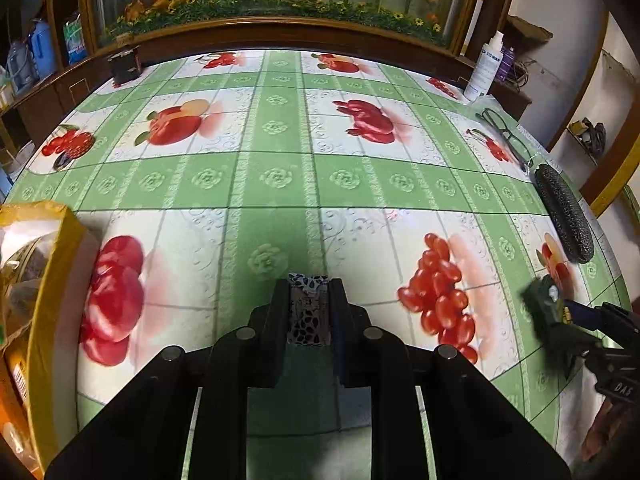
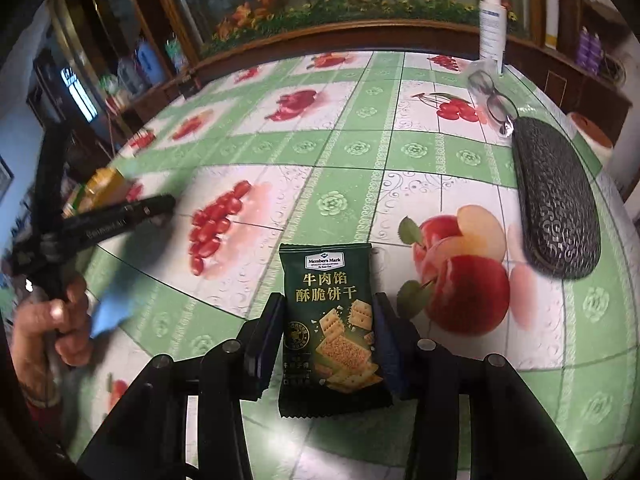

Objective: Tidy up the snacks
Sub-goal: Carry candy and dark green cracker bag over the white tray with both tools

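Left gripper is clamped tight on a small patterned packet, beside the yellow snack box. Right gripper hugs the green cracker pack lying on the fruit-print tablecloth, pads touching its sides.

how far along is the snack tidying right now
Done: some packets already sit in the yellow box. In hand: the left hand-held gripper is shut on a small patterned packet; the right hand-held gripper pinches the green cracker packet. Left: boxing both.
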{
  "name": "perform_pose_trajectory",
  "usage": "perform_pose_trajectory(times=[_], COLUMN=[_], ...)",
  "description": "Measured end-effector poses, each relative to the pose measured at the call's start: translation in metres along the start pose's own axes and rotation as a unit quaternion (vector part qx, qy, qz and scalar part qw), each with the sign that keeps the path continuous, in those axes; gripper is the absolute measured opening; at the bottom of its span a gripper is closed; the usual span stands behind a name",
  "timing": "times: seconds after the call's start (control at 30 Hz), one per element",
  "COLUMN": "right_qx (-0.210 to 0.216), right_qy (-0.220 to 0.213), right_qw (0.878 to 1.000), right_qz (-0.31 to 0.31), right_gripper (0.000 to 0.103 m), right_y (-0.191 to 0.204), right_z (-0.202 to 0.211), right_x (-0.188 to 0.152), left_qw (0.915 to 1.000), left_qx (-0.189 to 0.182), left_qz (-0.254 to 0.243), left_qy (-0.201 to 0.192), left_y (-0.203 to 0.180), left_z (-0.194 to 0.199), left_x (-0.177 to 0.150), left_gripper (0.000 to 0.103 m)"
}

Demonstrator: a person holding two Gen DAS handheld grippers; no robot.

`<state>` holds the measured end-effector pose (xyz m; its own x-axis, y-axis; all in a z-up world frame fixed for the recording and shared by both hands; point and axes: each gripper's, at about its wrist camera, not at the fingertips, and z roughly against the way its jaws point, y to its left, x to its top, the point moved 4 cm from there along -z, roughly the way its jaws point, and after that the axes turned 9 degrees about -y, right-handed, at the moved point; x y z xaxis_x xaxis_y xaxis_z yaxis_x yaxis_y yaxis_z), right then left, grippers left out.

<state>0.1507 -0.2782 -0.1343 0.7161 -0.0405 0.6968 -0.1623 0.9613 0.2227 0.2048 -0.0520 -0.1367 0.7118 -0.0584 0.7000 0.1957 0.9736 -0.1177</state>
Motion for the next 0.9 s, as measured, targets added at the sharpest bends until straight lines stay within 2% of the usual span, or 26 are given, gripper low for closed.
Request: perform_pose_trajectory(times=[0.2, 0.5, 0.9], right_qx=[0.046, 0.106, 0.194], right_qy=[-0.034, -0.043, -0.025], right_qw=[0.998, 0.993, 0.98], right_qz=[-0.037, -0.04, 0.02], right_gripper=[0.046, 0.045, 0.045], right_y=[0.014, 0.064, 0.187], right_z=[0.021, 0.027, 0.012], right_x=[0.002, 0.001, 0.001], left_qw=[0.9997, 0.9983, 0.9909], left_qx=[-0.007, -0.006, 0.088], left_qz=[0.024, 0.034, 0.053], left_qy=[-0.005, -0.048, -0.086], left_y=[0.019, 0.043, 0.118], left_z=[0.024, 0.094, 0.171], left_x=[-0.015, -0.031, -0.056], left_gripper=[0.016, 0.016, 0.016])
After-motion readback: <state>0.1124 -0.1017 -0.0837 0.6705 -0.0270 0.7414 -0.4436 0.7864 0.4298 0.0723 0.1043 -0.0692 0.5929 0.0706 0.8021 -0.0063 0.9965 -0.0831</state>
